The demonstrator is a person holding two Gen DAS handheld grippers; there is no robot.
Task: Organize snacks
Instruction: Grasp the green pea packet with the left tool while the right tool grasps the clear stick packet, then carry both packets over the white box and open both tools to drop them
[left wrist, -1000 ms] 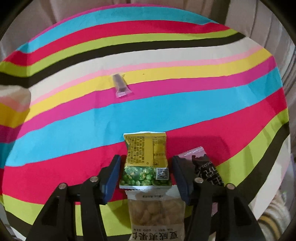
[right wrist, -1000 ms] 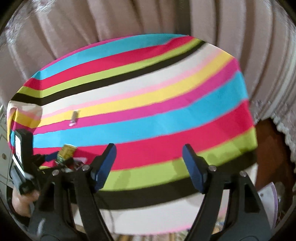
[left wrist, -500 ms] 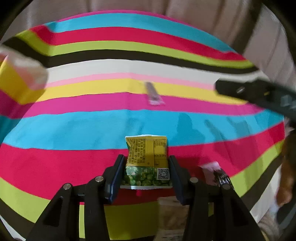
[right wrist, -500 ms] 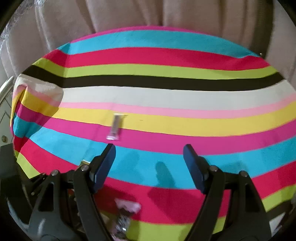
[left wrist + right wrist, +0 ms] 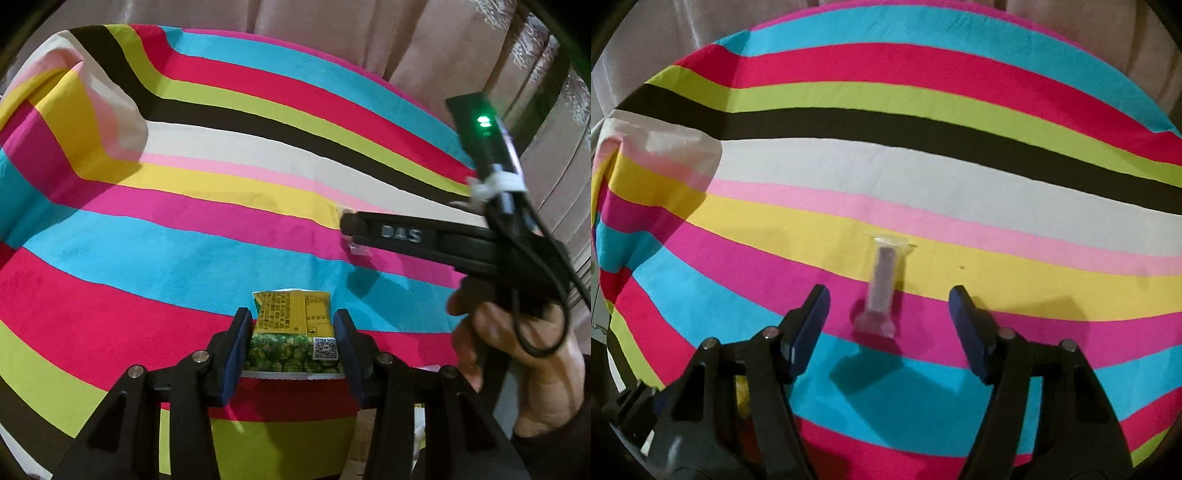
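left claw [image 5: 292,345]: narrowly spread, pads pinching the yellow green-pea packet [image 5: 293,332] by its sides; packet's long axis points away from the claw, above the red stripe of the striped cloth [image 5: 184,206].
right claw [image 5: 889,319]: wide, closing, touching nothing; clear-wrapped snack bar [image 5: 882,286] lies between its fingers on the cloth's yellow and pink stripes, long axis along the fingers.
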